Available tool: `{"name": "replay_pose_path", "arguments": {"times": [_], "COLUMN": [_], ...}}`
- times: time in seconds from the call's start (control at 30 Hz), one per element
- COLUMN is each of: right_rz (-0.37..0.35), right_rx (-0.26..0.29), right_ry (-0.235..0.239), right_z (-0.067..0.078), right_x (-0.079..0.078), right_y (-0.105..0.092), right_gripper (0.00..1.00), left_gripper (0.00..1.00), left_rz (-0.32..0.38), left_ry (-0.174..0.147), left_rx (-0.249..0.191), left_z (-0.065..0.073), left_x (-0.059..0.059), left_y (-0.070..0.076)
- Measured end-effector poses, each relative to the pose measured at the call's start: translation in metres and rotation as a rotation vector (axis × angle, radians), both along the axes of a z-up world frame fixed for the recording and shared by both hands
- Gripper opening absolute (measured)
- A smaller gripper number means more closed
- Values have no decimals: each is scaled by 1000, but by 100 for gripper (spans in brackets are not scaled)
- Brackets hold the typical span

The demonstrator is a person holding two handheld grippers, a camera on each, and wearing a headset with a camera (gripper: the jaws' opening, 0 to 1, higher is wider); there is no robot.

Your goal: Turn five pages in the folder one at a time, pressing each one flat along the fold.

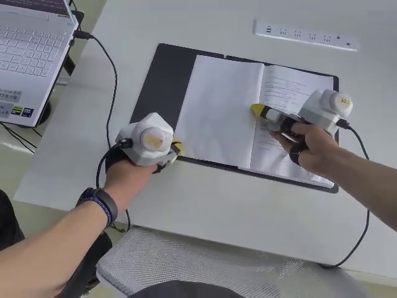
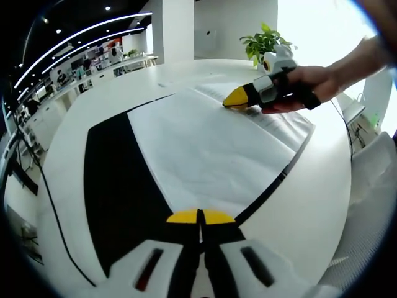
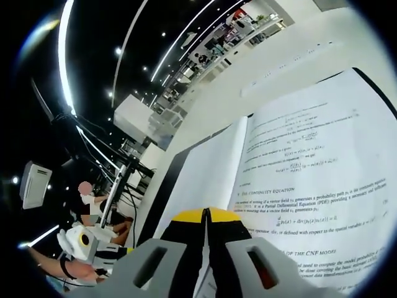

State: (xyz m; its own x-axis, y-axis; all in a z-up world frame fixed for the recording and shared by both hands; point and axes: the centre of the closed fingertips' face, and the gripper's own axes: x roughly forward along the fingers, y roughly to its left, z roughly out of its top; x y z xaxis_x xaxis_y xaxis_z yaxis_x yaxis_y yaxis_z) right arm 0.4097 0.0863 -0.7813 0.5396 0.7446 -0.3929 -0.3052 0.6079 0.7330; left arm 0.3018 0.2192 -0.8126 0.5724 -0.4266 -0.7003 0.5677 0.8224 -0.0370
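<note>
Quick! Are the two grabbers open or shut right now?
Left gripper: jaws shut, tips at the near edge of the folder.
Right gripper: jaws shut, tips pressing by the fold.

Folder [image 1: 158,81]: plain black cover. Sheet [image 1: 217,108] on its left half: white, blank. Page [image 1: 291,87] on its right half: white with lines of fine black print.
Left gripper [image 1: 177,148] at the folder's near left corner, right gripper [image 1: 257,110] over its fold: white bodies, black jaws, yellow tips.
Table [image 1: 205,198] under the folder: white.
Power strip [image 1: 304,35] beyond the folder: white.
Laptop [image 1: 28,49] left of the folder: silver with white keys.
Cable [image 1: 111,68] left of the folder: black.
</note>
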Motion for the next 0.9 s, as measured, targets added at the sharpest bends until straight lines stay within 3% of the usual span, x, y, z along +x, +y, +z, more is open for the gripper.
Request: {"name": "replay_pose_path", "arguments": {"times": [0.2, 0.43, 0.47, 0.67, 0.77, 0.9], "right_rz": [-5, -22, -42, -112, -181, -233], "right_rx": [20, 34, 46, 90, 121, 133], "right_ry": [-17, -16, -4, 8, 35, 34], "right_z": [3, 2, -5, -7, -8, -19], "right_x": [3, 20, 32, 55, 70, 100], "right_y": [-1, -1, -6, -7, -9, -14], "right_gripper": [0, 0, 0, 0, 0, 0], "left_gripper": [0, 0, 0, 0, 0, 0], "left_rz": [12, 5, 9, 11, 11, 20], "left_ry": [-2, 1, 1, 4, 4, 5], "left_rx": [8, 11, 7, 1, 1, 0], "left_z": [1, 2, 2, 1, 1, 1], "left_x": [0, 0, 0, 0, 0, 1], "left_y": [-1, -2, -2, -2, -2, -1]}}
